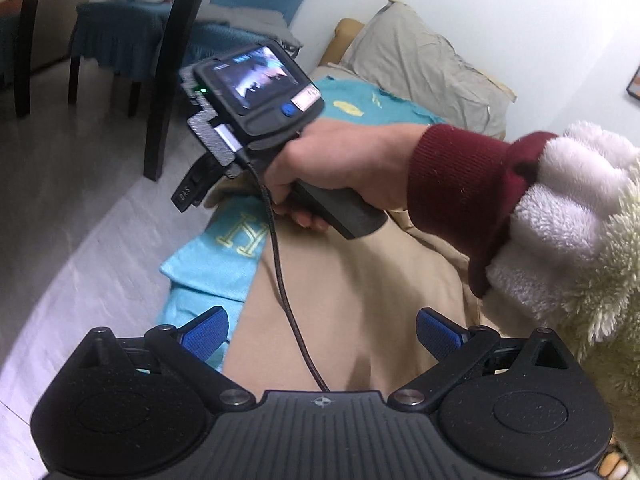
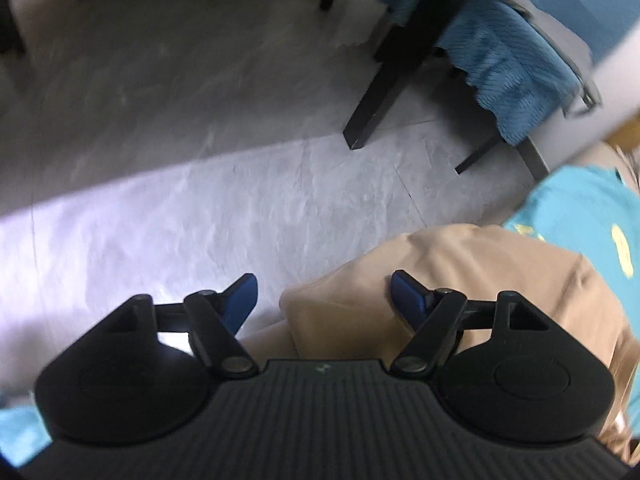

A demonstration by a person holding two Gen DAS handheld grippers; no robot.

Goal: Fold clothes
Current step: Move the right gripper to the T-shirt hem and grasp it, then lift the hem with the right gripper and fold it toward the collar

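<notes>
Tan garment (image 1: 352, 280) spread over a teal cloth (image 1: 216, 264) on the bed. Only in the left view: right hand (image 1: 340, 168), grey pillow (image 1: 420, 68). Only in the right: grey floor (image 2: 200, 208) (chair legs too). Left tongs (image 1: 322, 330) and right tongs (image 2: 324, 298) both spread wide above the tan fabric, gripping nothing.

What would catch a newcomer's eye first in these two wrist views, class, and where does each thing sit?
In the left wrist view, the person's hand in a maroon cuff grips the right gripper's handle mid-frame, above a tan garment lying on a turquoise blanket. The left gripper stands open below. In the right wrist view, the right gripper hangs open over the tan garment's edge, grey floor beyond.
</notes>
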